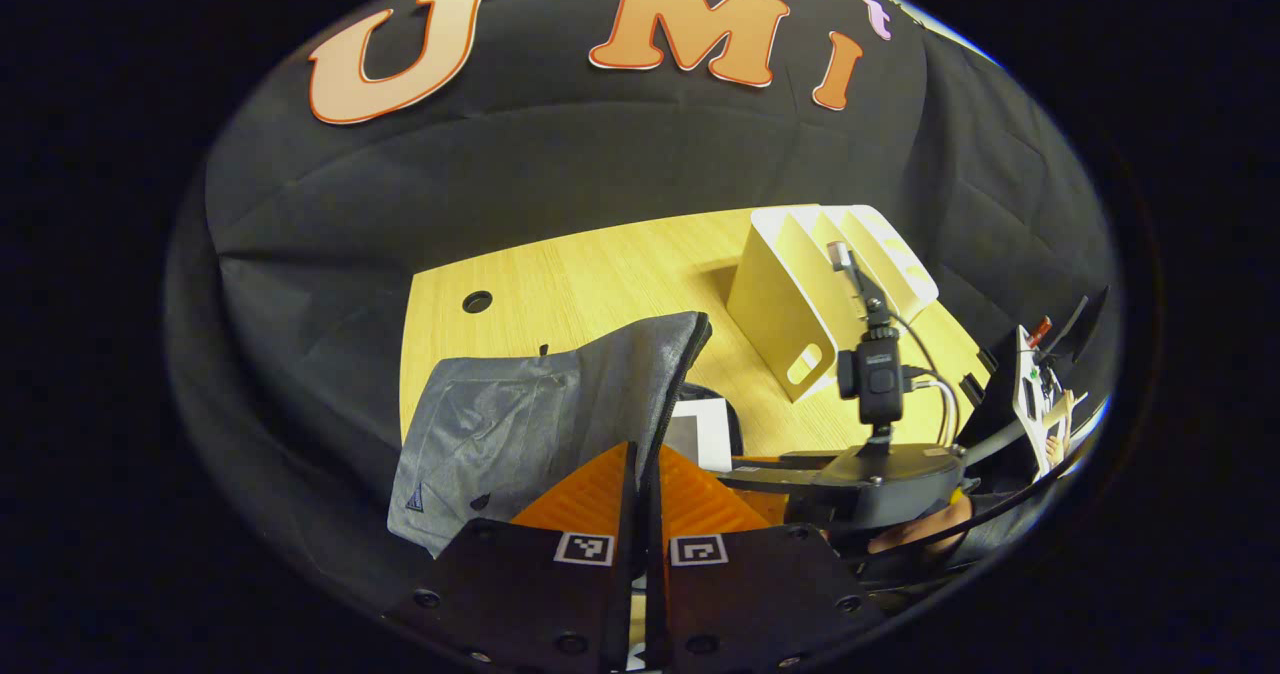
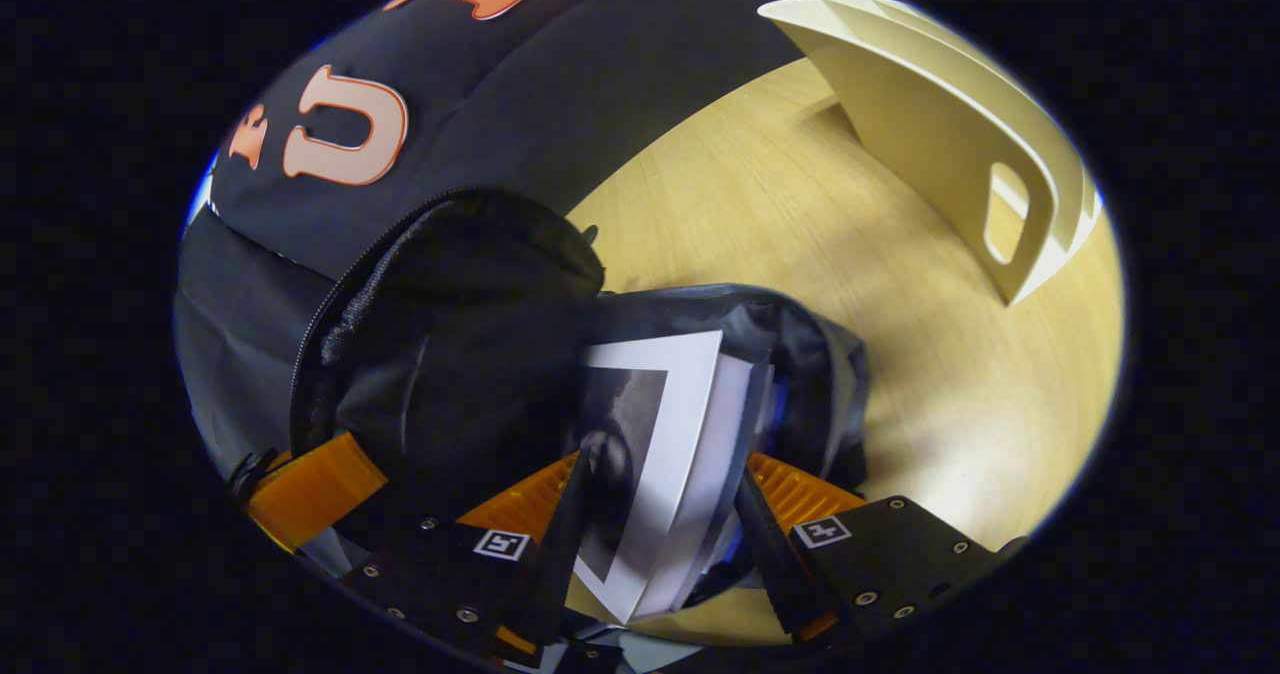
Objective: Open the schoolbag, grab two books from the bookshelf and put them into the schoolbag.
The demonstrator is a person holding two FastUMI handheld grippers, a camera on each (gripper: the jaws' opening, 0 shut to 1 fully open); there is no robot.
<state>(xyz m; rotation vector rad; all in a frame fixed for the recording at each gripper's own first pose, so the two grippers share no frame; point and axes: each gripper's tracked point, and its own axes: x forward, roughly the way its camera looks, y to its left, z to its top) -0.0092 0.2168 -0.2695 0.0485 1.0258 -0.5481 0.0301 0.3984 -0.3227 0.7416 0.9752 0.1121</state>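
The right gripper point(image 2: 660, 514) is clamped on a white-bordered book point(image 2: 655, 454), both fingers pressed against its faces, and the book is held with its leading edge already inside the mouth of the bag point(image 2: 470, 354). The left gripper point(image 1: 640, 484) is closed on the grey flap point(image 1: 560, 404) of the bag, the fabric pinched between its fingers and lifted so the opening is held wide. The white shelf point(image 1: 800, 294) stands upright on the wooden table point(image 1: 600, 274), well apart from the bag; no books can be made out in its slots. The step in hand is judged to be the insertion of a book — whether the first or the second cannot be told. It would be done best if the flap were kept raised and taut by the left gripper, so that the zipper edge is held away from the book's corners. The book should be lowered along its own length, not tilted, and slid deep before the grip is loosened — otherwise it may catch on the dark lining or tip out over the rim.
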